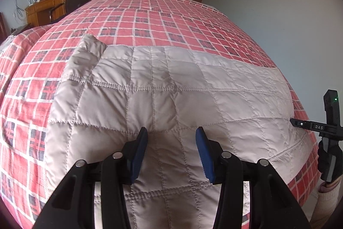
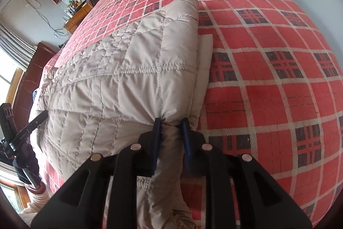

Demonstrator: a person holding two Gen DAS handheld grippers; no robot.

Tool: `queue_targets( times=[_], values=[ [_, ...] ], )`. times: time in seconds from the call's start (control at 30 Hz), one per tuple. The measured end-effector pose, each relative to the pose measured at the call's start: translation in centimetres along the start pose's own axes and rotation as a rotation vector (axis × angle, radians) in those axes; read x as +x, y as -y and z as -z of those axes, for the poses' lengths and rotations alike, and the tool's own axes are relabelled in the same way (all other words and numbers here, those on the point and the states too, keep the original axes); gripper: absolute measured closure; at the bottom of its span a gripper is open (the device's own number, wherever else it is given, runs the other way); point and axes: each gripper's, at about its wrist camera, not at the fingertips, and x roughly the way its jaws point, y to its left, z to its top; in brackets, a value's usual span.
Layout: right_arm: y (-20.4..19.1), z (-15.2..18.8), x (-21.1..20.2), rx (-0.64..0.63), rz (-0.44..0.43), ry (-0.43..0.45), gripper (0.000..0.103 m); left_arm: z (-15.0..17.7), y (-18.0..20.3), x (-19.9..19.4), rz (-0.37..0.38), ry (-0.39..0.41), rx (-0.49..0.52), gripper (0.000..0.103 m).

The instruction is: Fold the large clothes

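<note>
Most of what you see in both views is the bed (image 1: 193,20), covered by a red plaid sheet with white grid lines and dark checks. On it lies the quilted beige jacket (image 1: 163,87), spread flat across the near part of the bed, its stitched squares facing up and one padded corner standing up at the far left in your left wrist view. From your right wrist view the jacket's edge is folded over, with a white inner layer (image 2: 204,53) showing just beside the fold. Your left gripper (image 1: 171,143) hovers over the jacket's near middle with its blue-padded fingers spread apart and nothing between them. Your right gripper (image 2: 171,123) has its fingers pinched onto a bunched fold at the jacket's near edge, fabric gathered between the pads.
</note>
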Motion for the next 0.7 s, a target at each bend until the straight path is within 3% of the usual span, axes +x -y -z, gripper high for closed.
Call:
queue_targets(
  times=[0.07, 0.17, 0.27, 0.33, 0.43, 0.7],
  values=[
    [0.1, -0.2, -0.7, 0.009, -0.008, 0.007, 0.077, 0.0, 0.1, 0.0, -0.003, 0.001, 0.001, 0.056],
    [0.5, -0.2, -2.1, 0.024, -0.051, 0.013, 0.057, 0.1, 0.1, 0.0, -0.006, 0.003, 0.004, 0.055],
    [0.5, -0.2, -3.4, 0.016, -0.035, 0.030, 0.050, 0.1, 0.1, -0.1, -0.009, 0.004, 0.003, 0.055],
    [0.7, -0.1, -3.9, 0.015, -0.036, 0.026, 0.033, 0.2, 0.1, -0.3, -0.017, 0.006, 0.002, 0.054],
    [1.2, 0.1, -3.9, 0.022, -0.078, 0.008, 0.027, 0.2, 0.1, -0.6, -0.025, 0.010, 0.005, 0.051],
    [2.9, 1.0, -1.7, 0.080, -0.187, -0.053, 0.027, 0.5, 0.2, -1.0, -0.042, 0.020, 0.017, 0.049]
  ],
)
